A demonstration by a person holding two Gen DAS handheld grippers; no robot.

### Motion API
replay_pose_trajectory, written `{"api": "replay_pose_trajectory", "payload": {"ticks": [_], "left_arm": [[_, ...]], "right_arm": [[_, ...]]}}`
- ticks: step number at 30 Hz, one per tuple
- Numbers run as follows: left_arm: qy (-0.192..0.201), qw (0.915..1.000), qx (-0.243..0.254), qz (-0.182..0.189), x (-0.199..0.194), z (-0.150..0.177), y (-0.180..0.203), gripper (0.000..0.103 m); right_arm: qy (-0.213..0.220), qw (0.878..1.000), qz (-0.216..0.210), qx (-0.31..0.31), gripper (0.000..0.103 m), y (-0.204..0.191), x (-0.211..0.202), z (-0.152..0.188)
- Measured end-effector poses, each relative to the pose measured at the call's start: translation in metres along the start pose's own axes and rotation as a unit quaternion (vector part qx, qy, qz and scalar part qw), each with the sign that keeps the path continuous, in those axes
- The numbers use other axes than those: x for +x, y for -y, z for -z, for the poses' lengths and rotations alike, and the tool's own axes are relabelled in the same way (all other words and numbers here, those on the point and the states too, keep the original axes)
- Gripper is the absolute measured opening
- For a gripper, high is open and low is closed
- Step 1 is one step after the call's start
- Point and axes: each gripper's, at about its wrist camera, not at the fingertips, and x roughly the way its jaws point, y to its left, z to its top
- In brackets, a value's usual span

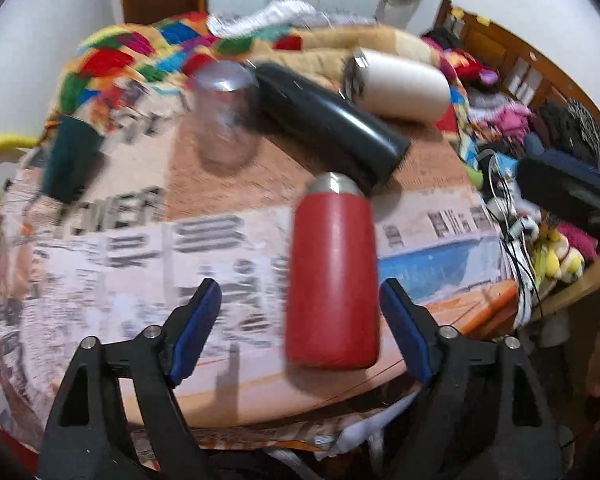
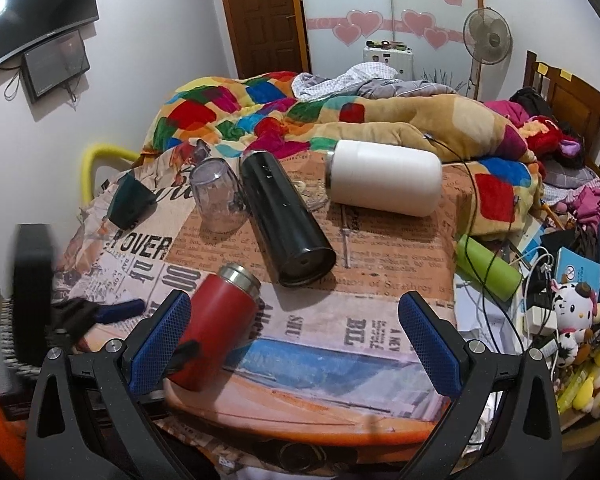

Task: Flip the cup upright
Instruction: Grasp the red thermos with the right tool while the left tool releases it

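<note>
Two tongs: both spread wide, neither pinching anything.
Left view, tongs: the left tongs [image 1: 300, 304] hang over the near edge of the bench [image 1: 228, 184], gaping.
Left view, red cup: the red cup [image 1: 334, 276] lies on its side between the two pads, nearer the right pad, apparently not touching it; blur hides any contact. Its long axis runs straight away from the tongs, steel mouth at the far end, base toward the bench edge.
Left view, room beyond: the black flask [image 1: 332, 120] lies just past the steel mouth; a clear glass [image 1: 224, 116], mouth down, stands farther off to the left.
Right view, tongs: the right tongs [image 2: 294, 332] are equally wide apart.
Right view, red cup: the same red cup [image 2: 216, 328] sits beside the left pad, tilted away to the right.
Right view, open room: bare bench lies between the pads.
Judgement: the left tongs are better lined up; the near edge leaves little margin behind the base.
</note>
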Motion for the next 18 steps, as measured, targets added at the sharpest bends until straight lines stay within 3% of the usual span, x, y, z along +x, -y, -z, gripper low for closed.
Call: {"api": "replay_pose_trajectory", "payload": {"ticks": [2, 9, 14, 18], "left_arm": [[0.024, 0.9994, -0.009, -0.022, -0.017, 0.0, -0.012, 0.092], [0.06, 0.9941, -0.052, -0.074, -0.051, 0.019, -0.06, 0.092], [0.061, 0.9922, -0.07, -0.083, -0.056, 0.032, -0.078, 0.092], [0.061, 0.9918, -0.073, -0.085, -0.054, 0.041, -0.084, 0.092]], "right_arm": [[-0.01, 1.0, -0.011, -0.002, 0.103, -0.006, 0.009, -0.002], [-0.074, 0.996, -0.049, 0.006, 0.1, -0.031, 0.06, 0.002], [-0.136, 0.988, -0.073, 0.028, 0.087, -0.045, 0.101, 0.009], [-0.161, 0.983, -0.076, 0.04, 0.086, -0.052, 0.121, 0.012]]}}
